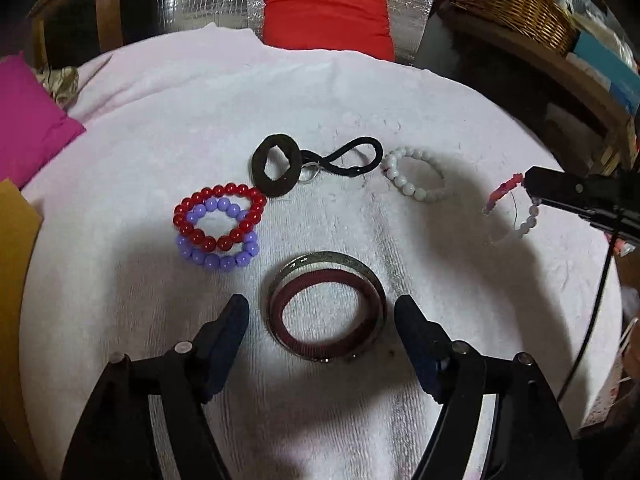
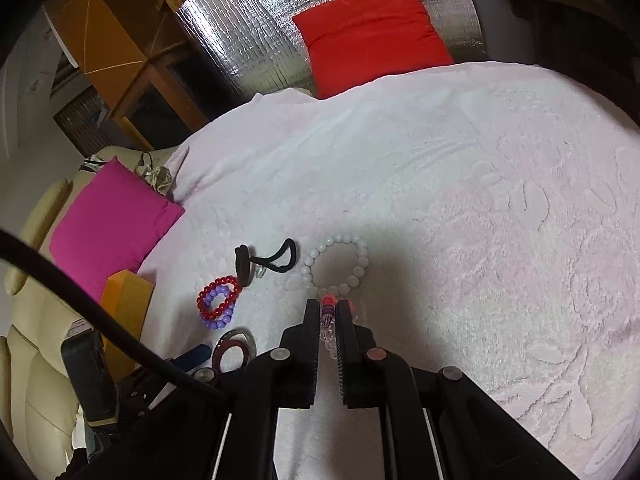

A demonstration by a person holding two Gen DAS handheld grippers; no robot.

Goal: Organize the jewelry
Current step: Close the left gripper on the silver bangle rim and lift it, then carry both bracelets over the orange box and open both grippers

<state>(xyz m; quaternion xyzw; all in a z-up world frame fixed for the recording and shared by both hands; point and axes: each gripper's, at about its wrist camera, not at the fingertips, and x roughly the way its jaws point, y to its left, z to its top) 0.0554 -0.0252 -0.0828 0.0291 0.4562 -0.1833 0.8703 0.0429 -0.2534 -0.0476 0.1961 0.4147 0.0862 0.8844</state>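
Note:
On the white towel [image 1: 460, 288] lie a metal bangle with a maroon ring inside it [image 1: 326, 308], a red bead bracelet [image 1: 218, 216] overlapping a purple bead bracelet [image 1: 218, 258], a thick black hair tie [image 1: 277, 165], a thin black elastic [image 1: 352, 156] and a white bead bracelet [image 1: 414, 178]. My left gripper [image 1: 322, 322] is open, its fingers on either side of the bangle. My right gripper [image 2: 329, 307] is shut on a pink-and-clear bead bracelet [image 1: 508, 212], held just above the towel, right of the white bracelet [image 2: 336, 266].
A pink cushion [image 1: 28, 120] and an orange box [image 1: 16, 248] lie at the left edge. A red cushion [image 1: 328, 12] lies beyond the towel. A wicker basket [image 1: 516, 4] stands on a wooden shelf at back right. The right gripper's cable [image 1: 592, 320] hangs at right.

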